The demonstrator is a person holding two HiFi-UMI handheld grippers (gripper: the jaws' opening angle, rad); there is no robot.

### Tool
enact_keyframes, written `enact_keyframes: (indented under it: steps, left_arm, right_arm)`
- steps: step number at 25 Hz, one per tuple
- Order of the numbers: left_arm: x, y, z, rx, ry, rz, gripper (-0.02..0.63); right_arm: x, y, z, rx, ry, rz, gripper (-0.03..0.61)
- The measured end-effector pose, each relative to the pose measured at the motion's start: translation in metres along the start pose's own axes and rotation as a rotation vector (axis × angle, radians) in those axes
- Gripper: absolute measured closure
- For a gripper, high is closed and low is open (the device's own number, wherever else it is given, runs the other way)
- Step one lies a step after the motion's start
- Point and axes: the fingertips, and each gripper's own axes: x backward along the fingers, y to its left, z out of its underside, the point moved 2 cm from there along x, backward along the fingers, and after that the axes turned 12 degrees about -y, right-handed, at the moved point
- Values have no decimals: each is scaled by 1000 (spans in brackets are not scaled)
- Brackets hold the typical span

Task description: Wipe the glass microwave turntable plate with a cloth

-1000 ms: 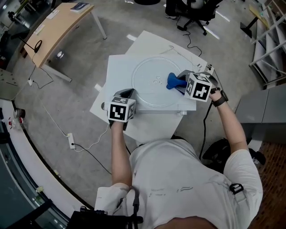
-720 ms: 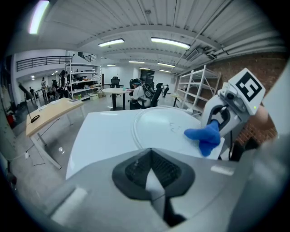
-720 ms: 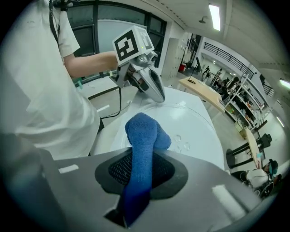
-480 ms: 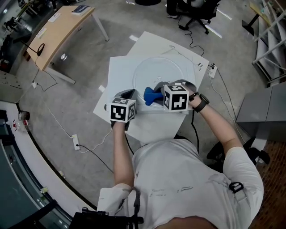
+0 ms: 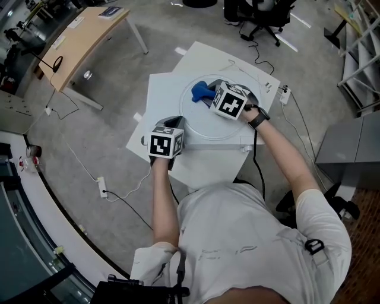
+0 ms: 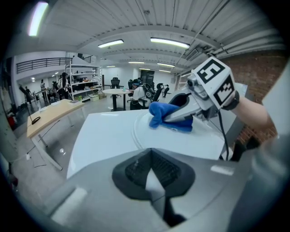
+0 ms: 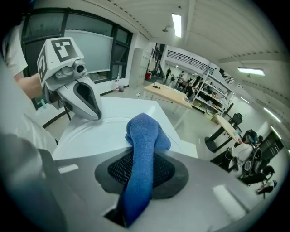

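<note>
The round glass turntable plate [image 5: 209, 122] lies flat on a white table [image 5: 159, 98]. My left gripper [image 5: 174, 124] is at the plate's near left rim, its jaws shut with the pale edge of the plate [image 6: 190, 138] pinched between the pads. My right gripper [image 5: 209, 95] is over the far left part of the plate, shut on a blue cloth [image 5: 200, 91] that presses on the glass. In the right gripper view the cloth [image 7: 144, 136] runs out between the jaws onto the plate [image 7: 86, 136], with the left gripper [image 7: 93, 112] beyond it.
The white table is made of overlapping boards with floor all round. A wooden desk [image 5: 83, 35] stands at the far left, an office chair [image 5: 261, 15] at the back, a grey cabinet [image 5: 350, 148] at the right. Cables and a power strip [image 5: 100, 187] lie on the floor.
My right gripper has swept the blue cloth from the plate's right side, along its near edge, to its far left part. The left gripper has stayed at the rim.
</note>
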Motion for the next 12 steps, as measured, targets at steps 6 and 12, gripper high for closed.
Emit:
enact_keyframes:
  steps: [6,12]
  left_arm:
    - [-1,0,1,-4,-1,0,612]
    - [2,4,-2,1,3,9,612]
  right_arm:
    - [38,-26,42,-71,42,90,495]
    - [73,-6,57,-8,59,66,495]
